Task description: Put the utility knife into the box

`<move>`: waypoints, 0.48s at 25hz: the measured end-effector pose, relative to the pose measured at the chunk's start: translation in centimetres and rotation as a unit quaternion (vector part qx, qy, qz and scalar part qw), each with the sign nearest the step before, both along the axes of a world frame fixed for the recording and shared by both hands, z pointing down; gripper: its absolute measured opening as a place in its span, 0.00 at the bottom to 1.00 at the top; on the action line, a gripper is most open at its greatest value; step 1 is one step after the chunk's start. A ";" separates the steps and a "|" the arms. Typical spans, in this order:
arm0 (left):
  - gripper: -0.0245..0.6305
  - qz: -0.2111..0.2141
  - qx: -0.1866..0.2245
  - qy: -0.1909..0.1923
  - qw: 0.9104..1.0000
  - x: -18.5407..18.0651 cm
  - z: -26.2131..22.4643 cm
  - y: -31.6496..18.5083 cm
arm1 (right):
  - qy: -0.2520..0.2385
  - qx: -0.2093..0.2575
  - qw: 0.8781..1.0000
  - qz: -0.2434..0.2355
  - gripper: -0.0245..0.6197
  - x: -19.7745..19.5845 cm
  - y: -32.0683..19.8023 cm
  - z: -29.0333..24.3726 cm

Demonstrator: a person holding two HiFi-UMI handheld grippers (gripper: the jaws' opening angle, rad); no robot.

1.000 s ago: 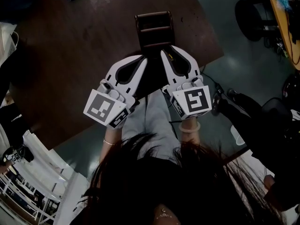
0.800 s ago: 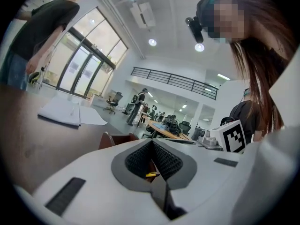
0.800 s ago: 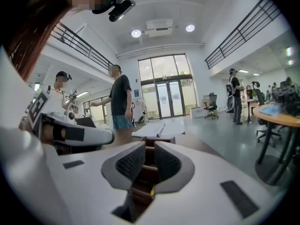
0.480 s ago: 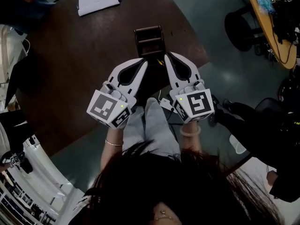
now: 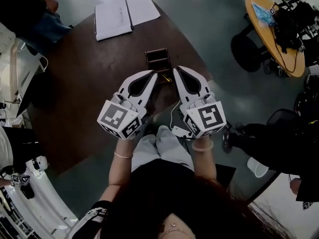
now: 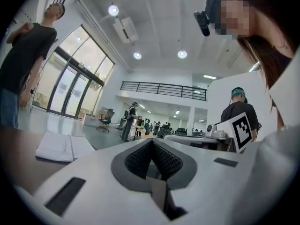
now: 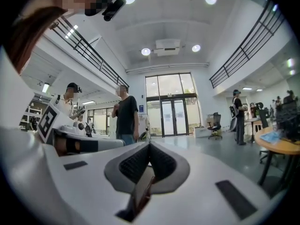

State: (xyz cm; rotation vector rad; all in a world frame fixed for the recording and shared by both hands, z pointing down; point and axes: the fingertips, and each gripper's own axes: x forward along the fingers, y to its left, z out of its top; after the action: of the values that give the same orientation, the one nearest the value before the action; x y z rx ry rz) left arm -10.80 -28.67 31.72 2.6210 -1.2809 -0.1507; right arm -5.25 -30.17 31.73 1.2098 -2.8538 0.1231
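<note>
A small dark wooden box (image 5: 158, 61) with open compartments stands on the brown table (image 5: 89, 83). A short yellow piece (image 5: 169, 77), possibly the utility knife, shows just in front of the box between the two gripper tips; most of it is hidden. My left gripper (image 5: 151, 74) and right gripper (image 5: 177, 69) hover side by side just short of the box, both shut with nothing held. In the left gripper view the left gripper (image 6: 152, 142) points out across the room over the table, its jaws together. The right gripper (image 7: 150, 144) looks the same in its own view.
An open notebook (image 5: 124, 14) lies at the table's far edge. A person (image 5: 30, 9) stands at the far left corner. A round wooden table (image 5: 273, 34) with clutter is at the right, with a black chair (image 5: 279, 138) and a white cup (image 5: 256, 168) on the floor.
Both grippers have drawn back a little from the box and stayed shut. The head view has lifted, so more of the table and the notebook shows.
</note>
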 end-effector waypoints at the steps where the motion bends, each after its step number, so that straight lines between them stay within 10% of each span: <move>1: 0.04 0.001 0.007 -0.001 1.000 0.1 -0.3 0.2 | -0.002 0.005 1.000 0.000 0.06 0.1 0.3 -0.4; 12: 0.04 0.013 0.051 -0.010 0.999 1.0 -3.4 2.0 | -0.013 0.042 0.999 0.005 0.06 1.0 2.7 -3.2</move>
State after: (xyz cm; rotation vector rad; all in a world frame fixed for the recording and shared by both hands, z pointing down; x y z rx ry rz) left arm -9.82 -26.69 28.34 2.7303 -1.2772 -0.1919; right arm -4.22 -27.44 28.51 1.2448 -2.9035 0.0201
